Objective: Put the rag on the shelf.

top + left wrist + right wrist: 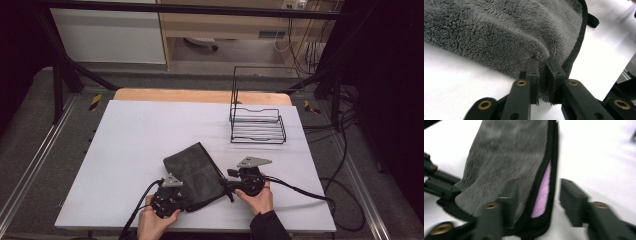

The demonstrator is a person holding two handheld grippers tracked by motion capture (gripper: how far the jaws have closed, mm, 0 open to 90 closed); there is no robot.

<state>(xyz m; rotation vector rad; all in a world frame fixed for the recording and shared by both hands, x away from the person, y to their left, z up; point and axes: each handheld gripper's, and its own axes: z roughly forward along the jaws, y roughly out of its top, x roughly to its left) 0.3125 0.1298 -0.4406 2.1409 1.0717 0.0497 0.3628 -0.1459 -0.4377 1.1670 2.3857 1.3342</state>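
Pinched nearly closed, the left gripper (542, 65) has a fold of the dark grey fleecy cloth (499, 32) caught between its two black jaws, close to the cloth's black-bound edge. From above, this left gripper (170, 196) sits at the cloth's near left corner, held in the person's left hand (152, 224). The right gripper (537, 195) stands with its jaws spread wide, one jaw against the grey pile and the other clear on the bare white surface; between them runs the cloth's folded black edge, where a pink inner layer shows. It holds nothing. In the high view the right gripper (235, 186) lies at the cloth's near right corner, with the right hand (257, 199) behind it. The cloth (195, 172) lies folded on the white table top (140, 135), near its front edge. A black wire rack (257, 122) stands well apart, farther back on the right.
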